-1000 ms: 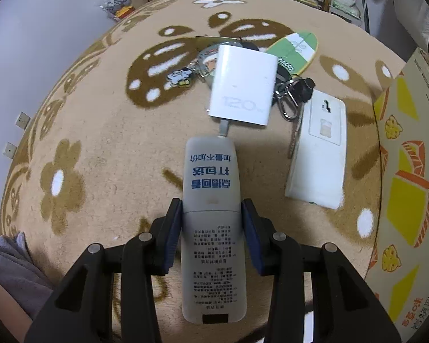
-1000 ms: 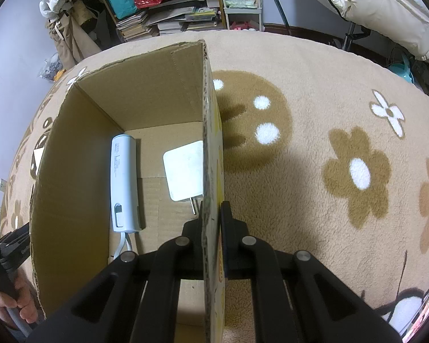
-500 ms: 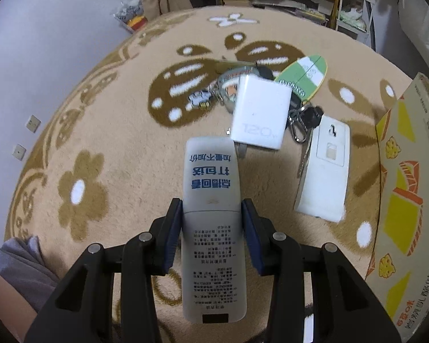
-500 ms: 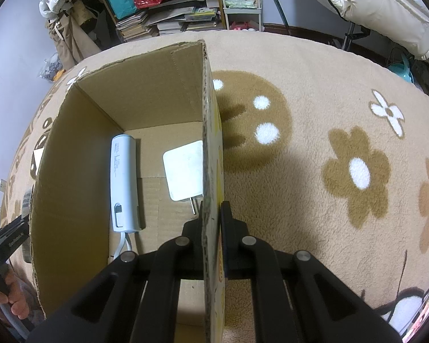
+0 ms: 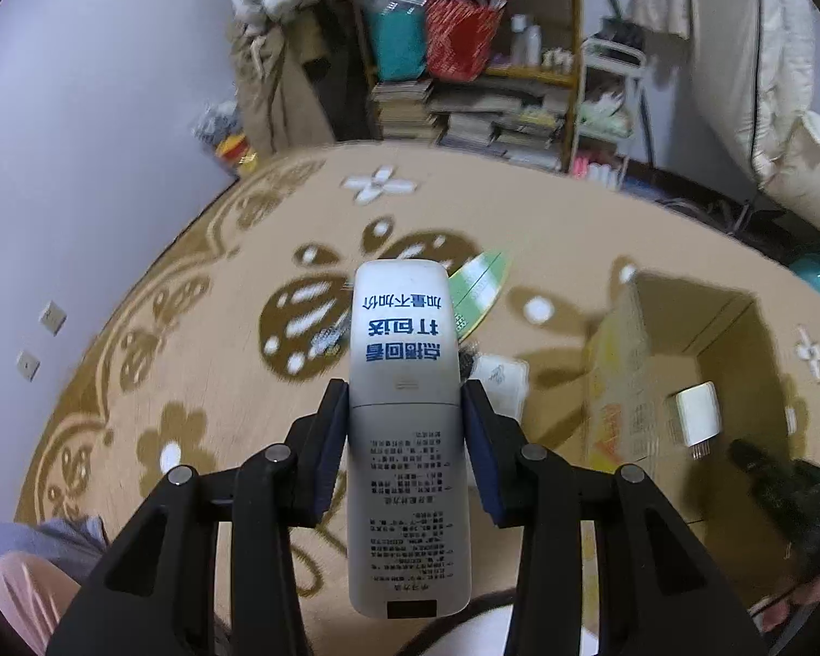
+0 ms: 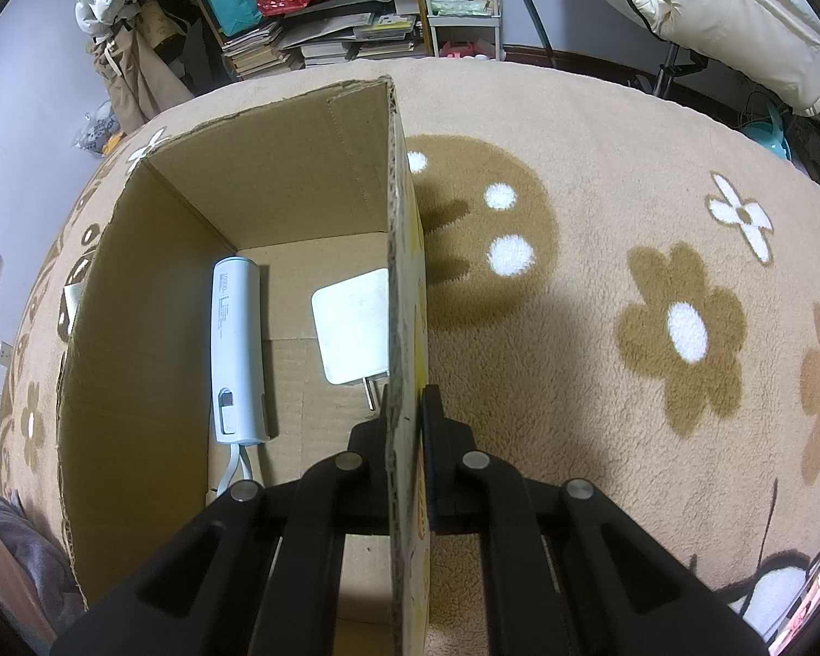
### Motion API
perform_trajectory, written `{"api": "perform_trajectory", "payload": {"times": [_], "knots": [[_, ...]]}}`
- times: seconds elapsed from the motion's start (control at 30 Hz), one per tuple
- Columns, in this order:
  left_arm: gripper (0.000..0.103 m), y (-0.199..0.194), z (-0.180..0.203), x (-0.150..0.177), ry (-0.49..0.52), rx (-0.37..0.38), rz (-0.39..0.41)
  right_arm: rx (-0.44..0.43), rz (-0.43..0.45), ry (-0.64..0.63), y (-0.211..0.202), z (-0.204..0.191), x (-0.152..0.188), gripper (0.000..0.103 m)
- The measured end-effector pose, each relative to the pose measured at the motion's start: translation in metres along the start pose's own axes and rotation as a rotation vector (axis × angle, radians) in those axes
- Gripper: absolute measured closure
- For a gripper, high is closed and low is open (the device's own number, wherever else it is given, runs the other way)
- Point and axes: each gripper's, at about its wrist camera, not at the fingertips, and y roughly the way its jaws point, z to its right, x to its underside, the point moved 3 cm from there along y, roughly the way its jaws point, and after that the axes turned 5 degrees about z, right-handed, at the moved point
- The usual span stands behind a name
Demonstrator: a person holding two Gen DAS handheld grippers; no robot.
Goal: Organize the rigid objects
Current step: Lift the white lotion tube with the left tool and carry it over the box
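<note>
My left gripper is shut on a long white remote with blue print, held up above the carpet. Behind it on the carpet lie a green oval tag, a white flat device and a keychain, partly hidden. The open cardboard box stands to the right with a white charger inside. My right gripper is shut on the box wall. Inside the box lie a pale blue power bank and the white charger.
The floor is a beige carpet with brown flowers. Shelves with books and bags stand at the back wall. A white padded coat hangs at the back right. A person's leg shows at the lower left.
My left gripper has lifted and tilted up with the remote, swinging right so the box and the room's back wall come into view. The right gripper has stayed on the box wall.
</note>
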Motion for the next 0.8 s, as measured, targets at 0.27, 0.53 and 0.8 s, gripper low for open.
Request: {"api": "perform_trajectory", "payload": {"times": [0.27,0.53,0.8], "knots": [[0.063,-0.031,0.045,-0.030,0.055,0.101,0.080,0.000,0.000,0.001,0.000,0.000,0.000,0.095],[0.063,-0.036,0.087,-0.036,0.103,0.168,0.085,-0.002,0.000,0.001,0.000,0.000,0.000,0.095],[0.063,-0.032,0.117,-0.026,0.155,0.210,0.058,-0.001,0.000,0.001,0.000,0.000,0.000,0.095]]}}
